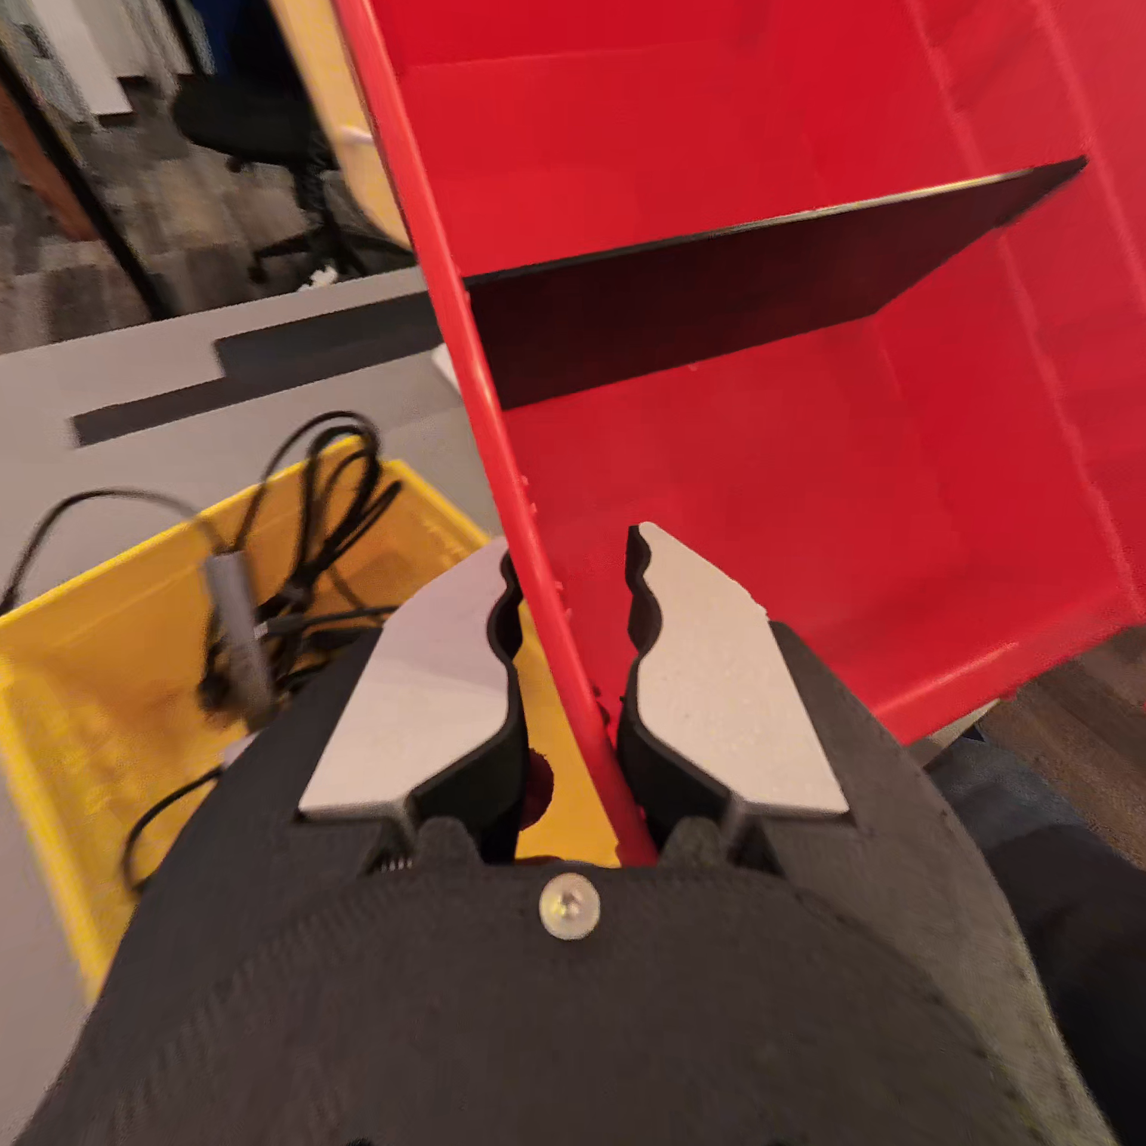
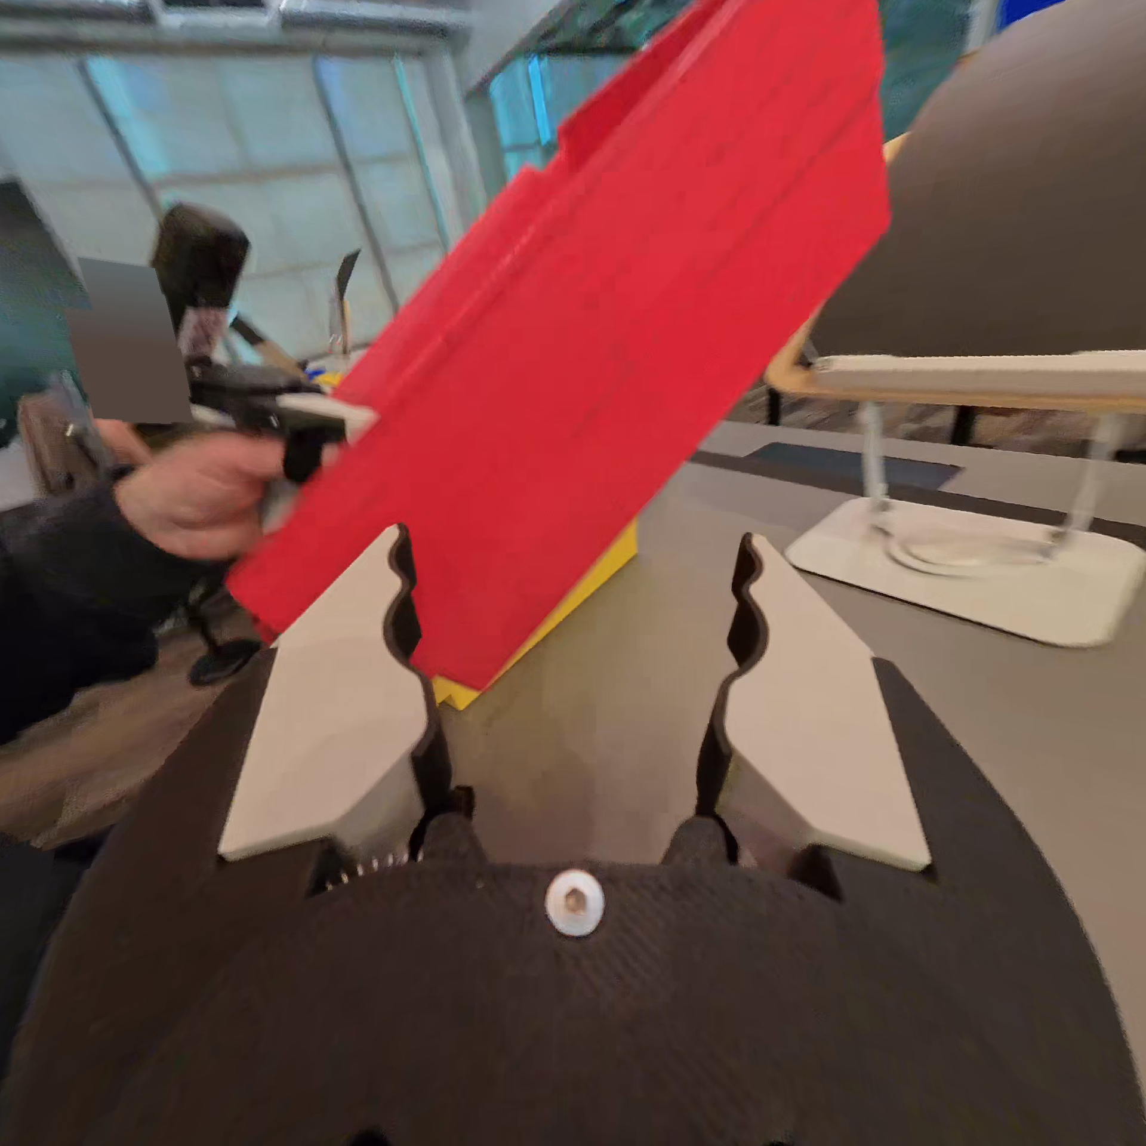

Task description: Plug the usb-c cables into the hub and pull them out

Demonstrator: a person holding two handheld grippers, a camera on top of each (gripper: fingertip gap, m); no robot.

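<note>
The red bin (image 1: 775,384) fills most of both views, lifted off the grey desk (image 2: 620,732) and tilted steeply; inside it a black divider (image 1: 713,310) crosses from wall to wall; its long rim runs down between the fingers of my left tool (image 1: 567,539), which is clamped on that rim near the base of the jaws — the tips stand slightly apart. Below and to the left sits the yellow bin (image 1: 74,713) on the desk; in it lies the grey usb-c hub (image 1: 239,632), blurred, among a tangle of black cables (image 1: 322,527), some looping over the bin's edge. From my right side, my hand (image 2: 198,496) grips the left tool's handle behind the red bin; my right tool (image 2: 573,546) hangs above the desk with its fingers spread wide, holding nothing; a white stand (image 2: 967,570) rests on the desk to the right.
</note>
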